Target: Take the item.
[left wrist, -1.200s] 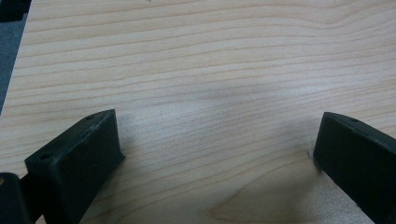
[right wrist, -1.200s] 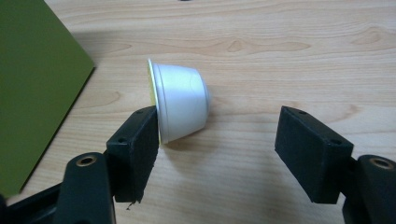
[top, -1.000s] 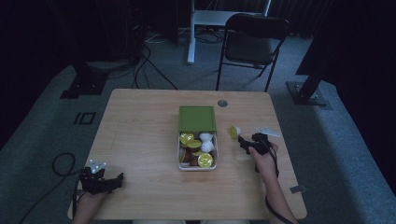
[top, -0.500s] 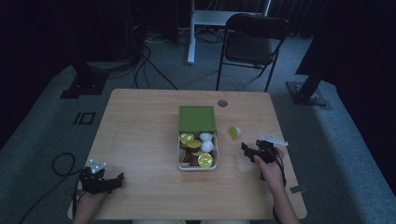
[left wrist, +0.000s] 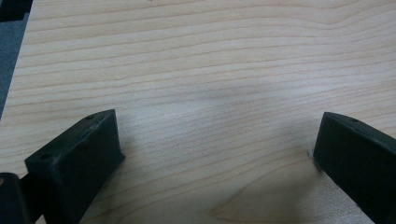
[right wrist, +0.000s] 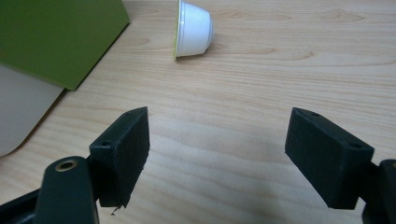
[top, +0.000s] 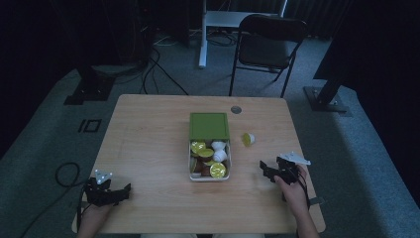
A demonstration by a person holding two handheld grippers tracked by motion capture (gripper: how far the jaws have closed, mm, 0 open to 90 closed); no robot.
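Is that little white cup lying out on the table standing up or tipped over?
Tipped over. The cup lies on its side on the table, its yellow-rimmed mouth facing sideways toward the green lid.

No writing, label or number can be read anywhere. The green box lid (top: 209, 125) and the capsule (right wrist: 192, 29) look plain.

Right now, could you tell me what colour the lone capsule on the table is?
White capsule, yellow-green foil rim; right gripper view.
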